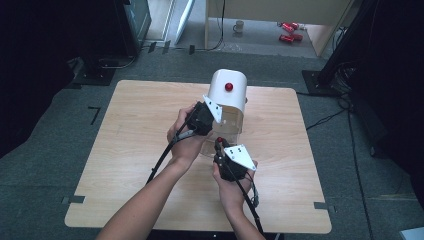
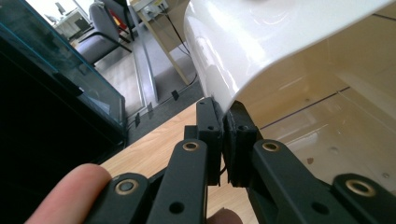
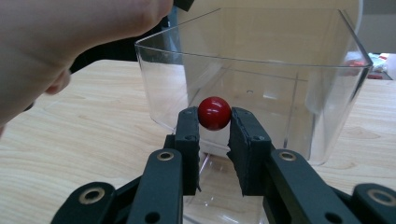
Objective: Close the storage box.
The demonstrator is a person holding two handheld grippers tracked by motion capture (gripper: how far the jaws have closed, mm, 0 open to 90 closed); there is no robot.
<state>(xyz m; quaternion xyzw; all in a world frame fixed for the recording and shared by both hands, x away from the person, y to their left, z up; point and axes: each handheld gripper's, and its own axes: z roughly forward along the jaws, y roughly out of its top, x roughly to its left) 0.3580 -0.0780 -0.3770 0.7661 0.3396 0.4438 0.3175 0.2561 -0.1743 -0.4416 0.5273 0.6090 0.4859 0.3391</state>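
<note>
A clear plastic bin [image 1: 229, 131] stands near the middle of the wooden table [image 1: 135, 150]. A white curved lid [image 1: 227, 95] with a red knob [image 1: 229, 86] is tilted up over the bin's far side. My left gripper [image 2: 223, 116] is shut on the lower edge of the white lid [image 2: 261, 42], and in the high view this gripper [image 1: 212, 112] sits at the lid's left corner. My right gripper [image 3: 214, 122] is shut on a small red ball [image 3: 214, 113], held just in front of the near wall of the clear bin [image 3: 289, 93]. From above, the red ball [image 1: 219, 140] sits at the bin's near side.
The person's left hand [image 3: 60, 46] is close on the left in the right gripper view. On the floor beyond the table are a mug [image 1: 239, 26], red cans [image 1: 289, 31], a dark cabinet [image 1: 135, 20] and a black stand base [image 1: 320, 80].
</note>
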